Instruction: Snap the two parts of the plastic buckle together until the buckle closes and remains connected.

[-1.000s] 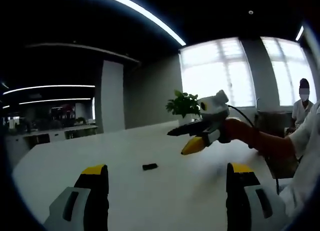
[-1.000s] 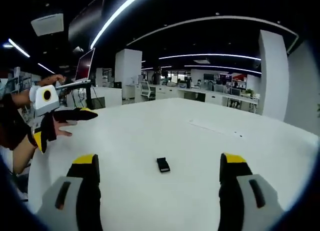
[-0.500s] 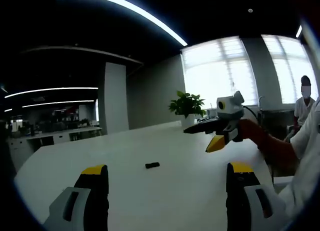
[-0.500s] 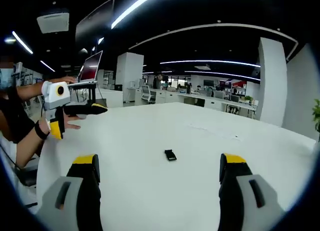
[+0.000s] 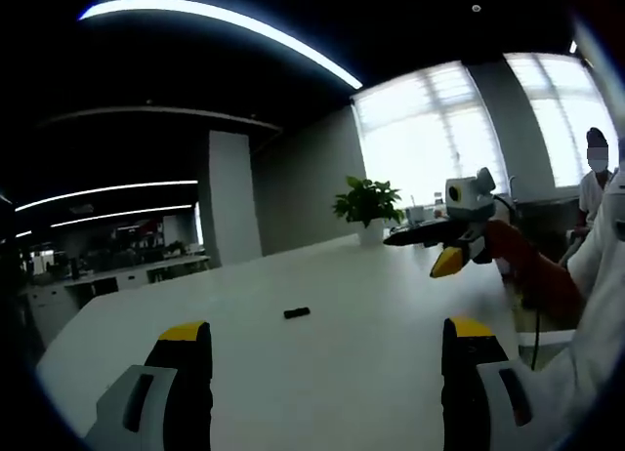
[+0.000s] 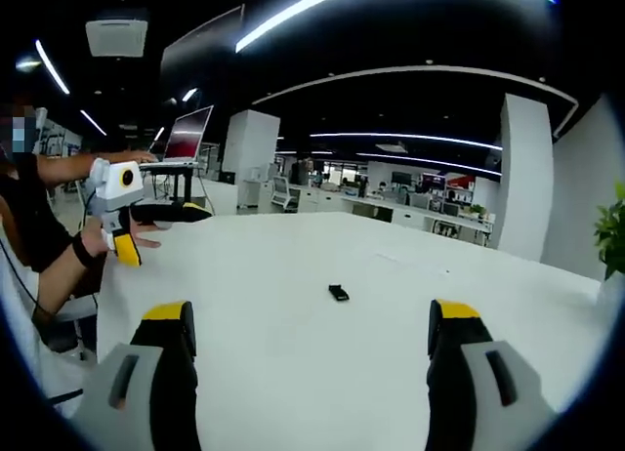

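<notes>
1. Fingers of both grippers spread wide and hold nothing: left gripper (image 5: 327, 368) with yellow-tipped jaws apart in the left gripper view, right gripper (image 6: 311, 363) the same in the right gripper view
2. Each gripper also shows in the other's view, raised above the table with a person's hand on it; jaw gap there too small to judge
3. Plastic buckle (image 5: 297, 313) lies flat on the white table (image 5: 322, 392), alone, well apart from both grippers; in the right gripper view it sits at (image 6: 338, 293), ahead of the jaws and about centred between them
4. Looks like one small dark piece; cannot tell if it is two parts, or already joined, too small
5. Key relation: buckle is straight ahead of both grippers, which face it from opposite sides of the table; long axis runs roughly across the left gripper's line of sight and roughly along the right one's, judged loosely
6. Neither gripper clearly nearer, both far
7. Potted plant (image 5: 368, 201) stands at the table's far edge, beyond the buckle in the left gripper view
8. Judgement: approach not begun, task at its start; next move needs both grippers brought down to the buckle
</notes>
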